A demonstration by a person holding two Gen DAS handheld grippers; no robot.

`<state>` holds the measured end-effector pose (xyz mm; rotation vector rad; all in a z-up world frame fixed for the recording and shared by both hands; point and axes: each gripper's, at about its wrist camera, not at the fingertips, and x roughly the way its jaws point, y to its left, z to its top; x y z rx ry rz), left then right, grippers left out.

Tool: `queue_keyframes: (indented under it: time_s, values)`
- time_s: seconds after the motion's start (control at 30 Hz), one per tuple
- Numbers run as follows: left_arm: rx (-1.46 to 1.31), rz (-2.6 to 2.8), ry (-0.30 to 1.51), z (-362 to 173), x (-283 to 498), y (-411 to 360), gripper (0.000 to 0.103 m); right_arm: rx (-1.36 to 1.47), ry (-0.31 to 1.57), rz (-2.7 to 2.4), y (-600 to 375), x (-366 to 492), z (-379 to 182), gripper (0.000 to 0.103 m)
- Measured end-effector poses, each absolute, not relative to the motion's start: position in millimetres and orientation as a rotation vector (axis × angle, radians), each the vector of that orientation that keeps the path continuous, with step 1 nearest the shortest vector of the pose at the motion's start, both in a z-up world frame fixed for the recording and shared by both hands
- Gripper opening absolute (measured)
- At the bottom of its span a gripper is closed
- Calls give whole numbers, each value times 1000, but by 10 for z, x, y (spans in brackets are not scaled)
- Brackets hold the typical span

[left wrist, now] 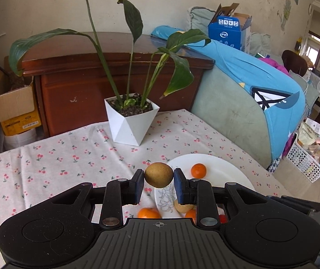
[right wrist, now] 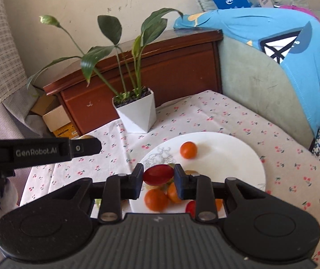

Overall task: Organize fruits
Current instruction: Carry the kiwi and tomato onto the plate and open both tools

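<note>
My left gripper (left wrist: 159,176) is shut on a brown round fruit (left wrist: 158,174) and holds it above the left edge of the white plate (left wrist: 227,172). An orange (left wrist: 198,170) lies on the plate; more oranges (left wrist: 148,213) and a tan fruit (left wrist: 183,207) show below the fingers. My right gripper (right wrist: 158,175) is shut on a red oval fruit (right wrist: 158,174) above the plate (right wrist: 227,157). One orange (right wrist: 188,149) sits mid-plate, others (right wrist: 156,199) lie under the fingers. The left gripper (right wrist: 48,151) shows at the left of the right wrist view.
A white faceted plant pot (left wrist: 130,121) stands at the back of the cherry-print tablecloth (left wrist: 59,157). A wooden cabinet (left wrist: 92,78) is behind it. A sofa arm with blue cloth (left wrist: 249,85) borders the table's right side.
</note>
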<state>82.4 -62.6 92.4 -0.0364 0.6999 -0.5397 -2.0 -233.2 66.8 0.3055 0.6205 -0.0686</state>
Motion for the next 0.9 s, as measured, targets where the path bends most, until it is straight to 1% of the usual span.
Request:
queue_keyframes:
  time_s: [0.37, 0.73, 0.8, 0.9]
  values:
    - [-22, -610, 784, 660, 1065, -974, 26, 537, 740, -115, -2857, 173, 423, 29]
    - [-1, -639, 825, 487, 1189, -1170, 26, 613, 768, -157, -2987, 255, 303, 29]
    - [2, -642, 832, 461, 1194, -1186, 26, 632, 773, -166, -3004, 262, 276, 31]
    - [-2, -643, 834, 447, 1194, -1192, 29, 680, 776, -166, -3048, 262, 254, 32]
